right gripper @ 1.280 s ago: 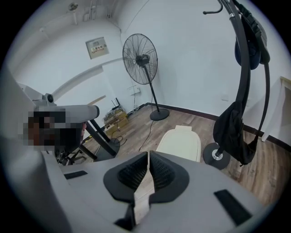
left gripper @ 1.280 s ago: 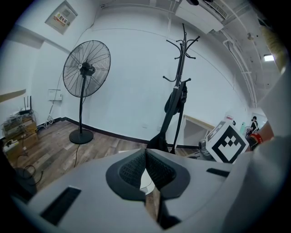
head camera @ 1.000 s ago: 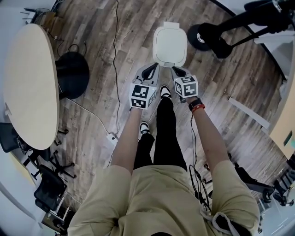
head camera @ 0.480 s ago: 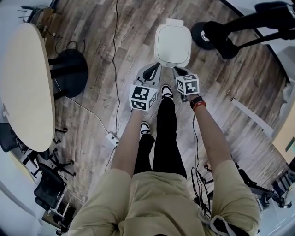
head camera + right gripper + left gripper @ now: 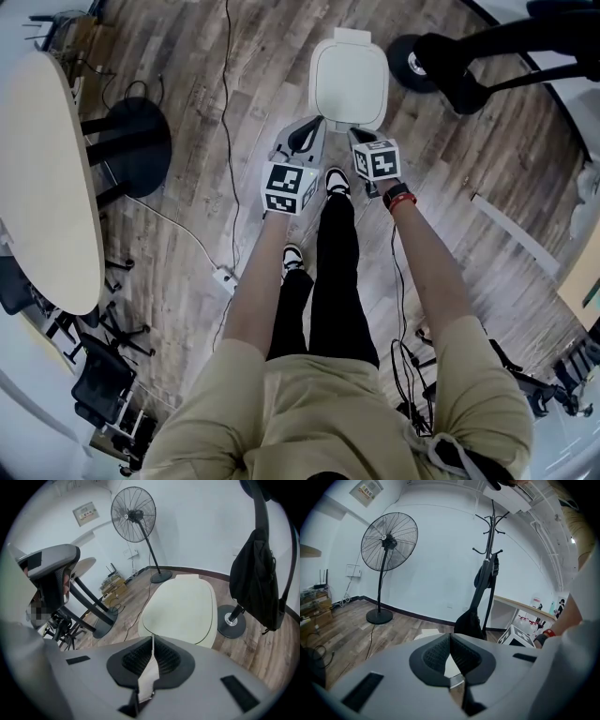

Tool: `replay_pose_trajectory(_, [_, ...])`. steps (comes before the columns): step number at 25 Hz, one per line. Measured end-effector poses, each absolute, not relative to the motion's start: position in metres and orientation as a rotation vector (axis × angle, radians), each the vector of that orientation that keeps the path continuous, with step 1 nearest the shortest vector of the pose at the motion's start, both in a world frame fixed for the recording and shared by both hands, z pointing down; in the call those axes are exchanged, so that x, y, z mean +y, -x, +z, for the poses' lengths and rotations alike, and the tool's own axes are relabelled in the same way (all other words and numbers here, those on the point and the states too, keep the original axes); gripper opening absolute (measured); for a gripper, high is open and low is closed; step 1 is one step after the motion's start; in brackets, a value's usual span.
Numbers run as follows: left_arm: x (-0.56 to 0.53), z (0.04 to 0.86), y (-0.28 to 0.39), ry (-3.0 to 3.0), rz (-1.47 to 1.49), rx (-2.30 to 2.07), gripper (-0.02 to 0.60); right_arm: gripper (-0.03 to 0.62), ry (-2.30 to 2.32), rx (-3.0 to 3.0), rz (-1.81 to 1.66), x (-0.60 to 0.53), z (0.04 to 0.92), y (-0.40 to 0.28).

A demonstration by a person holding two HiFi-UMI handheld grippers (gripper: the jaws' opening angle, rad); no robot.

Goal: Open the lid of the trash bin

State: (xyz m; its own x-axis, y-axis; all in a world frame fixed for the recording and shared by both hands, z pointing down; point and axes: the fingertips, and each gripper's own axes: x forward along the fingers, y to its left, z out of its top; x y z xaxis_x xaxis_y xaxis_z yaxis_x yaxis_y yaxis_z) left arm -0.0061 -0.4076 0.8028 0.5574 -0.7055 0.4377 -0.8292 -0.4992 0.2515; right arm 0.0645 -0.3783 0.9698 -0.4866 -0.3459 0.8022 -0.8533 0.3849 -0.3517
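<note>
The white trash bin (image 5: 349, 82) stands on the wood floor with its lid down. It fills the middle of the right gripper view (image 5: 180, 609). My left gripper (image 5: 314, 125) hovers at the bin's near left corner, shut with nothing in it (image 5: 450, 637). My right gripper (image 5: 353, 134) hangs at the bin's near edge, shut and empty too (image 5: 153, 639). Neither touches the lid as far as I can see. The right gripper's marker cube (image 5: 516, 637) shows in the left gripper view.
The person's feet (image 5: 336, 182) stand just before the bin. A coat stand's base (image 5: 414, 62) sits right of the bin. An oval table (image 5: 37, 178) and black round base (image 5: 127, 150) lie left. A cable (image 5: 225, 112) crosses the floor. A standing fan (image 5: 389, 541) is behind.
The view has drifted slightly. Both grippers have crept a little forward to the bin's near edge and stay shut. The lid has not moved.
</note>
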Motion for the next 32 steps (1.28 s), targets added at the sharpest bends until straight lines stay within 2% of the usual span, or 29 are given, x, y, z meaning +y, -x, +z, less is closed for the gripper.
replay_pose_trajectory(32, [-0.406, 0.846, 0.005, -2.354, 0.438, -1.221, 0.023, 0.011, -1.021, -1.891, 1.056, -0.375, 1.022, -0.068])
